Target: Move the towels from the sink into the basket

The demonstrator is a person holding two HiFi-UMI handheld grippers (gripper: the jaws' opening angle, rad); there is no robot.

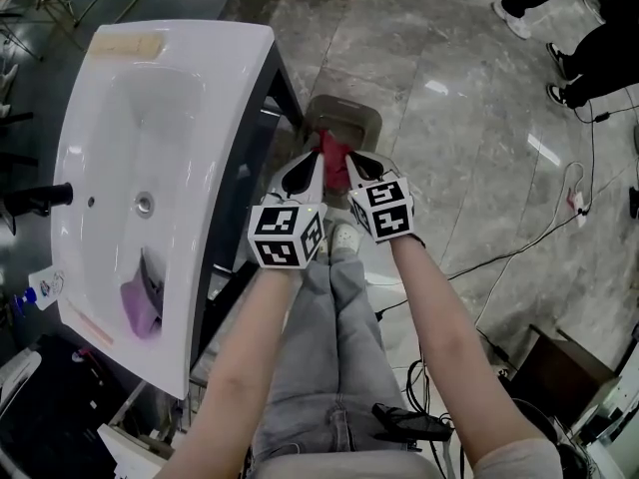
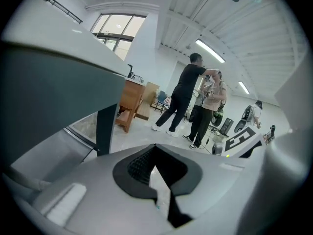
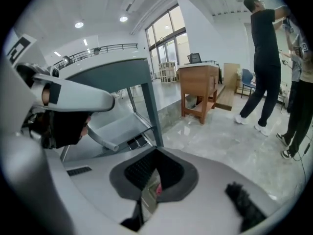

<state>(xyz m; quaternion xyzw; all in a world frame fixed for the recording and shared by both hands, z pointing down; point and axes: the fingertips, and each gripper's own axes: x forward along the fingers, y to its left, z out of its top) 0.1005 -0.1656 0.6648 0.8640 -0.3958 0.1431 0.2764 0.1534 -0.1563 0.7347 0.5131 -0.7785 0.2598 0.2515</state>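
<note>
Marble floor, basket (image 1: 351,108): red towel (image 1: 334,166) btwn L claw (image 1: 316,160) & R claw (image 1: 355,160), both closed.

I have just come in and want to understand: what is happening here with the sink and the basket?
A person holds a gripper in each hand over the basket, which stands on the floor beside the white sink. The left gripper and the right gripper both have their jaws together. A red towel shows between their tips, at the basket; it seems to be released, though this is not certain. A purple towel lies in the sink, not yet moved.
</note>
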